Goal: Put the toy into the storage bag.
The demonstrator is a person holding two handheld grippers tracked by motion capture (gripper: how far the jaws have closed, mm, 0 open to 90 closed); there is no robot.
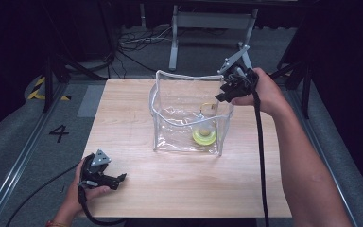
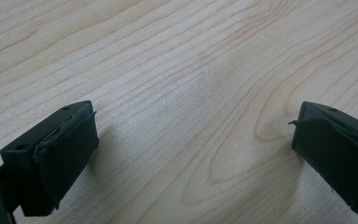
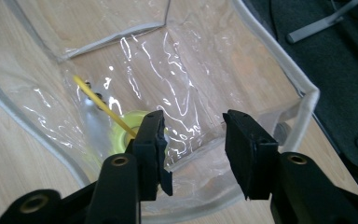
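Note:
A clear plastic bag (image 1: pixel 179 120) with pale grey trim stands open on the wooden table (image 1: pixel 123 123). At its bottom lies a round yellow-green object (image 1: pixel 204 136) with a thin yellow loop rising from it. The right gripper view looks down into the bag (image 3: pixel 279 60) at that object (image 3: pixel 119 135). My right gripper (image 1: pixel 223 96) hovers over the bag's far right corner; its jaws (image 3: pixel 193 123) stand open with nothing between them. My left gripper (image 1: pixel 121 178) rests near the table's front left edge, open wide over bare wood (image 2: pixel 193 126).
A grey metal stand (image 1: pixel 208 28) and loose cables (image 1: pixel 137 40) lie on the dark floor behind the table. A painted 4 (image 1: pixel 59 133) marks the floor at the left. Each gripper's black cable trails off the table's front edge.

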